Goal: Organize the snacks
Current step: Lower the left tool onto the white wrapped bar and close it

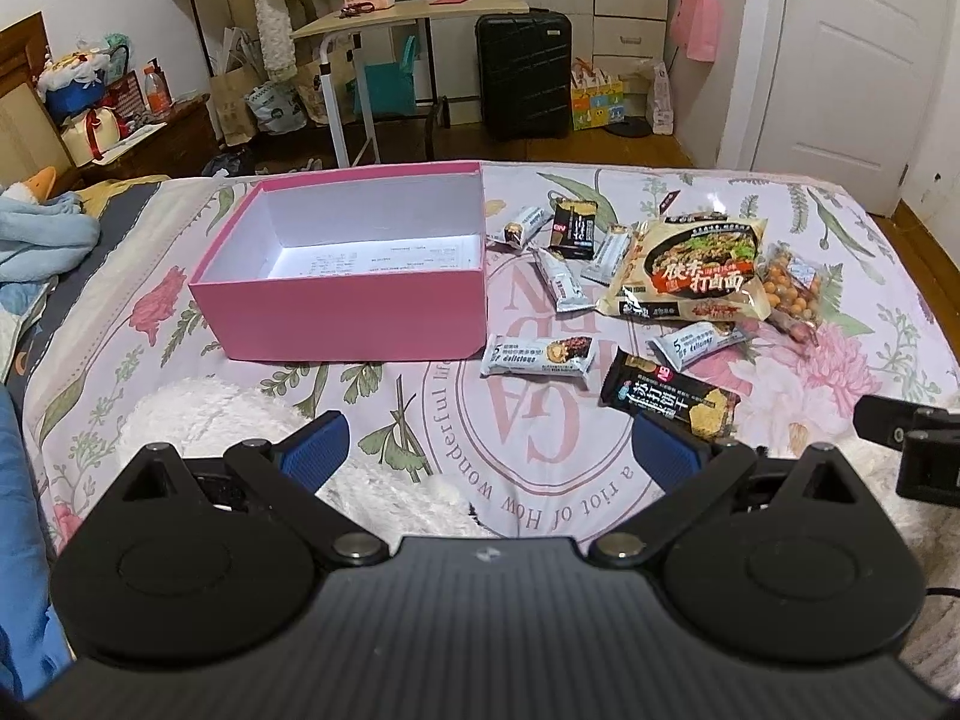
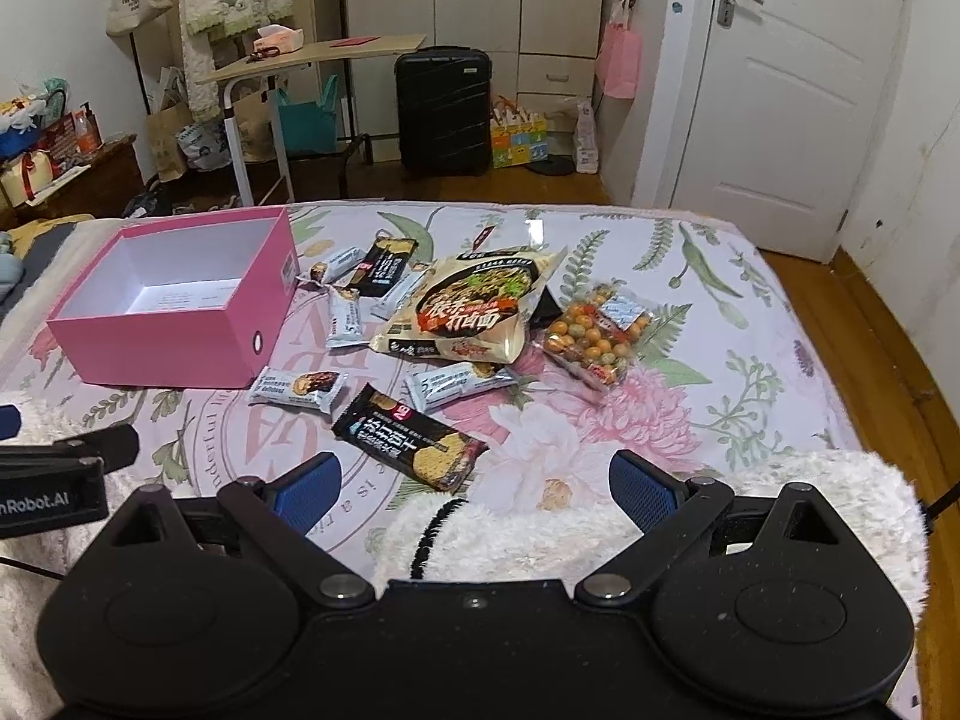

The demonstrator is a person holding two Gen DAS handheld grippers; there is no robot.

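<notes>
An open pink box (image 1: pixel 342 315) (image 2: pixel 162 348) with a white, empty inside sits on the flowered bedsheet. To its right lie scattered snacks: a large noodle packet (image 1: pixel 696 270) (image 2: pixel 474 306), a clear bag of orange balls (image 1: pixel 789 291) (image 2: pixel 600 336), a black cracker pack (image 1: pixel 669 399) (image 2: pixel 408 438), a second black pack (image 1: pixel 574 229) (image 2: pixel 384 264) and several pale-blue bars (image 1: pixel 537 354) (image 2: pixel 297 387). My left gripper (image 1: pixel 489 447) is open and holds nothing, low over the sheet in front of the box. My right gripper (image 2: pixel 474 480) is open too, just short of the black cracker pack.
A white fluffy blanket (image 1: pixel 240 414) (image 2: pixel 600 522) lies near both grippers. Blue bedding (image 1: pixel 42 234) is heaped at the left. Beyond the bed's far edge stand a black suitcase (image 1: pixel 522 75), a small desk (image 1: pixel 414 12), bags and a white door (image 2: pixel 792 90).
</notes>
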